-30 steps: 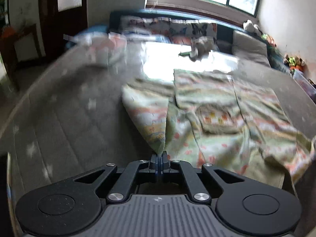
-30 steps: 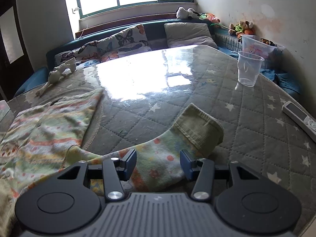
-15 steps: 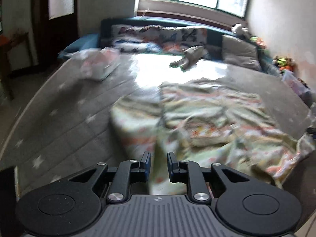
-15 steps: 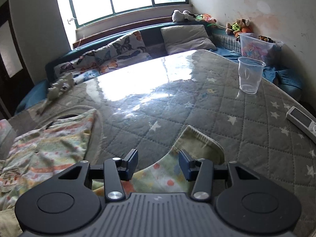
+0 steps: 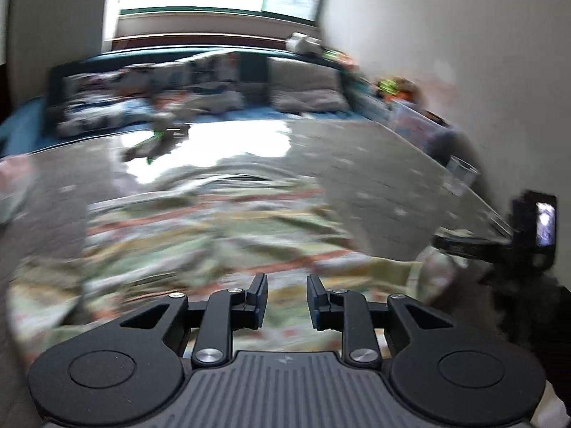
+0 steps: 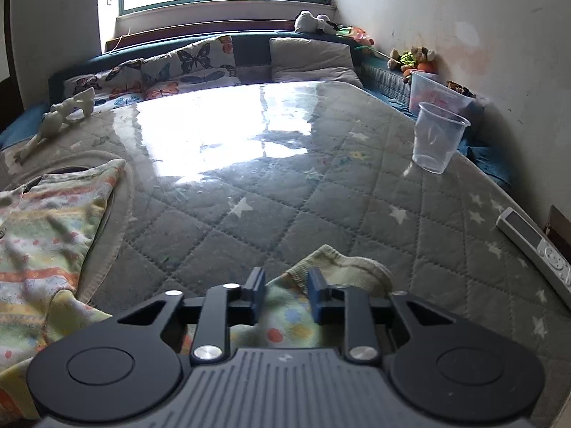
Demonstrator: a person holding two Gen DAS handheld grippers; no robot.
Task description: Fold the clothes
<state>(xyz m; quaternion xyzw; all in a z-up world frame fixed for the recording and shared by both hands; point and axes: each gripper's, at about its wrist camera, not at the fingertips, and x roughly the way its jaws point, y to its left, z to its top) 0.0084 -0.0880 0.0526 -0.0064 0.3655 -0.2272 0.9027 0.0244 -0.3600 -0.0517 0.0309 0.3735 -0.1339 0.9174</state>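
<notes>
A pale green child's garment with orange and yellow stripes and prints lies spread on the quilted grey table. It fills the middle of the blurred left wrist view (image 5: 200, 235). In the right wrist view its body (image 6: 46, 235) lies at the left and one sleeve with a ribbed cuff (image 6: 342, 267) runs under my right gripper. My left gripper (image 5: 287, 297) is open and empty just above the garment. My right gripper (image 6: 283, 290) is open, its fingers on either side of the sleeve near the cuff. The right gripper also shows at the right edge of the left wrist view (image 5: 506, 246).
A clear plastic cup (image 6: 437, 139) stands at the table's right side. A white remote (image 6: 535, 249) lies near the right edge. A white toy figure (image 6: 57, 117) lies at the far left. Cushions (image 6: 310, 60) and a bench line the back under the window.
My left gripper opened, let go of the garment and swung right, with strong blur. My right gripper stayed open and shifted along the sleeve toward the cuff.
</notes>
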